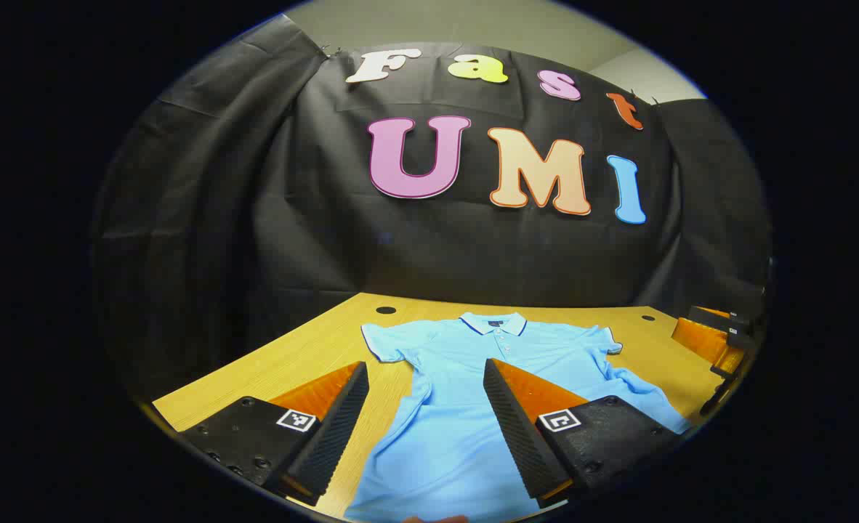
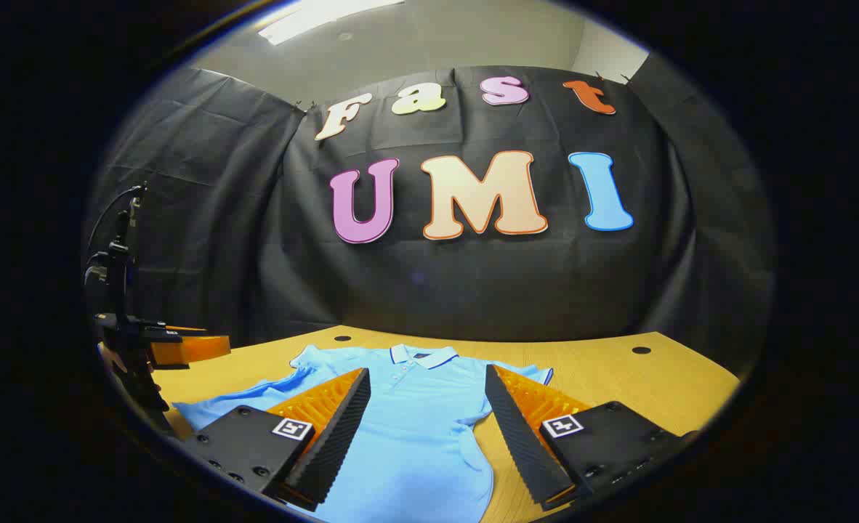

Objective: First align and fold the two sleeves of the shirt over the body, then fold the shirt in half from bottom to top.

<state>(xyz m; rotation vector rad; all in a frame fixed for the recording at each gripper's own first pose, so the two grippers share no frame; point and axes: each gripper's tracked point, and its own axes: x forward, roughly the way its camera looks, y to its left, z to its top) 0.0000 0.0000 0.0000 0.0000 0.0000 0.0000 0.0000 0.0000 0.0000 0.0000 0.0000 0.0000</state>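
Light blue polo shirt (image 1: pixel 466 407) lies flat, front up, on the wood-grain counter (image 1: pixel 306 356). Its long axis runs away from the cameras, with the dark-trimmed collar (image 1: pixel 493 322) toward the booth wall. Short sleeves unfolded; fabric soft, lightly rumpled. Left hand-held gripper (image 1: pixel 426 414) and right hand-held gripper (image 2: pixel 427 418) hover above it, ridged fingers spread wide, gripping nothing.

Soft matt cloth shirt (image 1: pixel 466 407) (faintly creased) lies on a smooth wood-grain table (image 1: pixel 306 356); booth wall (image 1: pixel 473 254) matt cloth.
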